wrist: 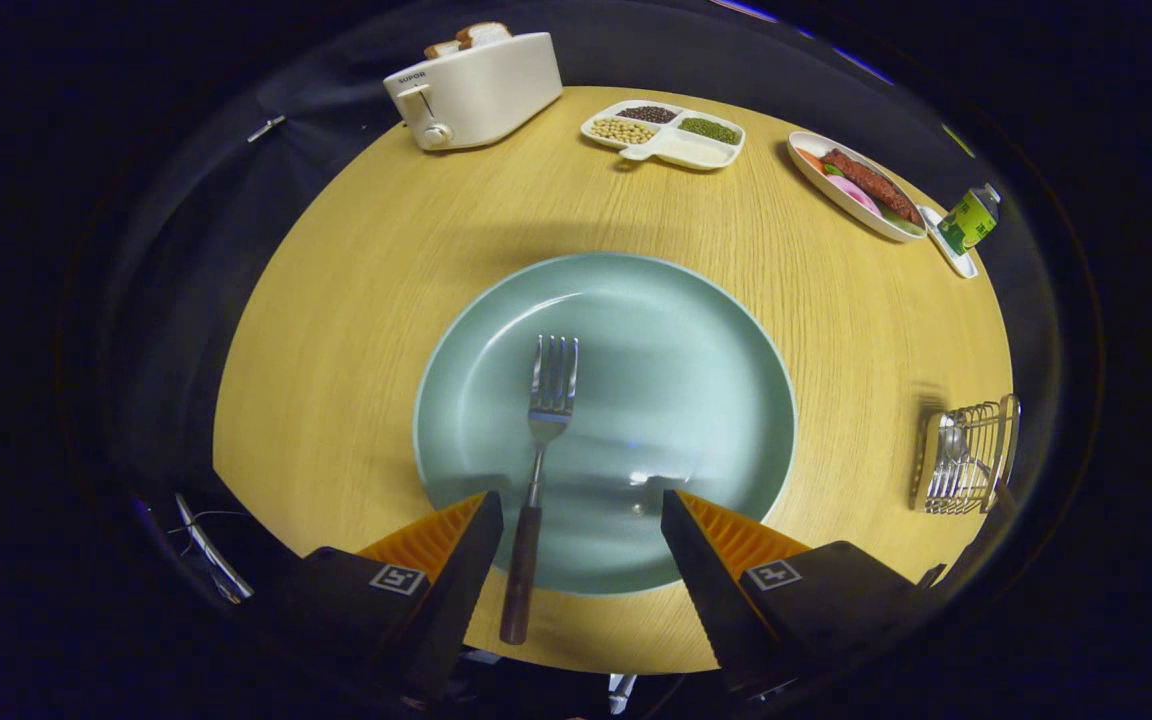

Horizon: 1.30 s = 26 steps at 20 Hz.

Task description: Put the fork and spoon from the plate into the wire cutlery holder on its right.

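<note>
The jaws of the gripper (581,505) stand wide apart and grasp nothing, hovering over the near rim of the plate (696,350) on the table (356,300). The fork (539,450) lies on the plate with its dark handle over the near rim, just beside the left finger. The spoon (952,440) sits in the wire cutlery holder (966,455), well to the right of the plate.

Glossy glazed plate (676,330), shiny metal fork (548,400) with dark handle, matt wood-grain table (386,280)
</note>
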### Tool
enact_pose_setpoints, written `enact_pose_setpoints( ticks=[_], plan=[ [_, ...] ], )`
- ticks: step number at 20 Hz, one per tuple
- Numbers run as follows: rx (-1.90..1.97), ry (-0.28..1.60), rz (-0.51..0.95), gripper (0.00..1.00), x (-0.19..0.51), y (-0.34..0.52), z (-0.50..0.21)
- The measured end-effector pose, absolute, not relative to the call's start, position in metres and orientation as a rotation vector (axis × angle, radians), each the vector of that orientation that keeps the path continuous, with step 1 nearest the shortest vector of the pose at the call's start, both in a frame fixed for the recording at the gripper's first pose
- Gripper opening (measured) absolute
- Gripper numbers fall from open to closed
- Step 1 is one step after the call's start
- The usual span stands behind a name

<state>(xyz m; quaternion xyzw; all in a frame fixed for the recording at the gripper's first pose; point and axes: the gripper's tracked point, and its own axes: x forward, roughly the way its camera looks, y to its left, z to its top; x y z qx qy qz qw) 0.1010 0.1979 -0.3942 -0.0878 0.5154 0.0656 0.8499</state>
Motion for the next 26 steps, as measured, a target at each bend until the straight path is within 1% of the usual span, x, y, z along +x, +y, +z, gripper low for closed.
enact_pose_setpoints(
  ticks=[2,4,5,6,9,10,11,13,14,15,18,26],
  plan=[
    [-0.197,1.108,0.123,1.0,0.099,0.195,-0.402],
    [-0.206,1.123,0.115,0.91,0.099,0.194,-0.408],
    [-0.219,1.125,0.115,0.81,0.1,0.193,-0.41],
    [-0.229,1.128,0.12,0.77,0.1,0.193,-0.411],
    [-0.252,1.132,0.143,0.55,0.1,0.196,-0.411],
    [-0.259,1.14,0.151,0.5,0.1,0.198,-0.413],
    [-0.261,1.145,0.155,0.38,0.099,0.199,-0.412],
    [-0.276,1.151,0.166,0.2,0.099,0.201,-0.414],
    [-0.279,1.155,0.183,0.19,0.099,0.203,-0.414],
    [-0.284,1.156,0.186,0.15,0.098,0.202,-0.412],
    [-0.269,1.186,0.238,0.1,0.095,0.204,-0.414],
    [-0.213,1.156,0.265,0.1,0.1,0.198,-0.383]
  ],
)
